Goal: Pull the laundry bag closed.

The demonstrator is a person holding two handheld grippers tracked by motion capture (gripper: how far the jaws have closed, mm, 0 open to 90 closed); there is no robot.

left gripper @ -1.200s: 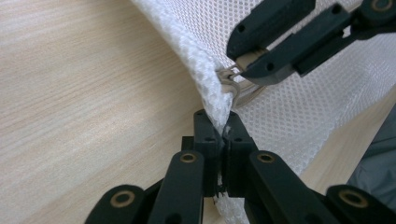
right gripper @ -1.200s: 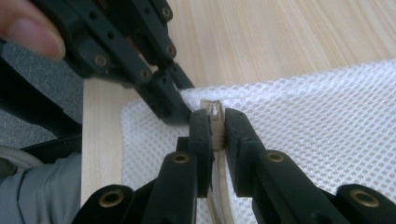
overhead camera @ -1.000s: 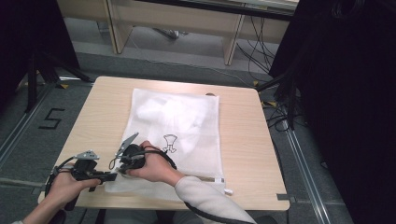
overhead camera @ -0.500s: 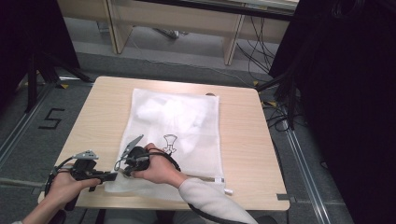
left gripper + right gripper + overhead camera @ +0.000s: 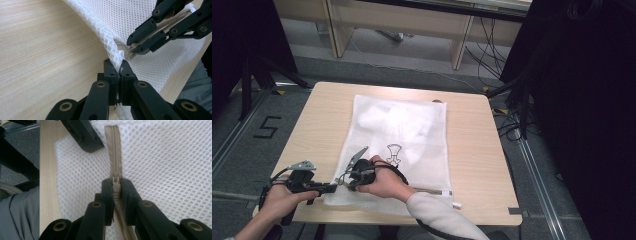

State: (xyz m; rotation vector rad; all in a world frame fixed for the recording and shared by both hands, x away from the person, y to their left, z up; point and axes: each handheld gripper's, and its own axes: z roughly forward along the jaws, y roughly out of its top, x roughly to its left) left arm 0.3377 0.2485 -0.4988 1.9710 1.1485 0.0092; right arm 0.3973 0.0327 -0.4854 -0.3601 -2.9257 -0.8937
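High view: white mesh bag (image 5: 399, 135) flat on bench (image 5: 472, 150); left gripper (image 5: 333, 188) & right gripper (image 5: 346, 176) meet at bag's near-left corner.

Left gripper view: jaws shut tight on bag's corner edge (image 5: 119, 65); right gripper (image 5: 132, 47) just beyond, on the zip.

Right gripper view: jaws closed on zipper pull (image 5: 115, 181); beige zipper (image 5: 113, 150) runs along bag's edge.

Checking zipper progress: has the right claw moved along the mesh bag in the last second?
No. The right claw stays by the mesh laundry bag's near-left corner, same spot against the table edge.
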